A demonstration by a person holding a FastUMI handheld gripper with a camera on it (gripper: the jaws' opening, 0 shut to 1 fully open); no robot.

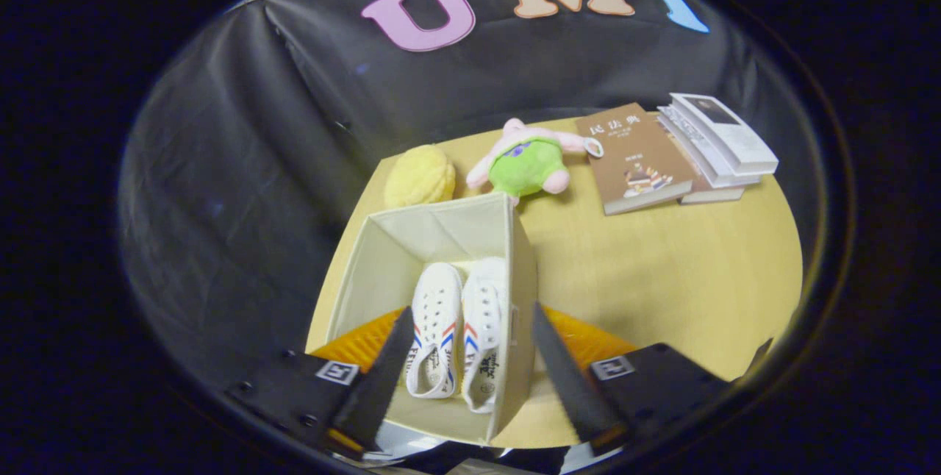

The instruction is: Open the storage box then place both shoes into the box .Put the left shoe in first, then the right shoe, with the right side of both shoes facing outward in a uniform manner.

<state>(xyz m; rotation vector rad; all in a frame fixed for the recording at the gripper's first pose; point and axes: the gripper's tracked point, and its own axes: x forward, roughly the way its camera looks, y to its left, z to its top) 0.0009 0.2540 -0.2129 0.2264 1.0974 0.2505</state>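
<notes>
A: Starting at the left: where is everything?

B: The storage box [441, 240] sits at the table's left side, open at the top, and both shoes lie inside it, side by side with toes pointing far. The left shoe [435, 328] is on the left, the right shoe [484, 328] just beside it against the box's right wall.

A: And the gripper [470, 365]?

B: Above the near end of the box, fingers spread wide and holding nothing (the shoes show in the gap between them, lower down). To my eye both placements look done, so the step in hand is a clean exit.

A: How to do that well?

B: Lift straight up and back toward the near side, keeping the fingers apart so neither one catches the soft box wall or drags a heel. Whether the shoes' right sides face outward as asked, I cannot tell from above.

A: Anything further right?

B: Beyond the box, a yellow plush [420, 177], then a green and pink plush toy [526, 162], a brown book [638, 159] and a stack of pale books [720, 140] at the far right of the table [662, 276]. None is in the way.
</notes>
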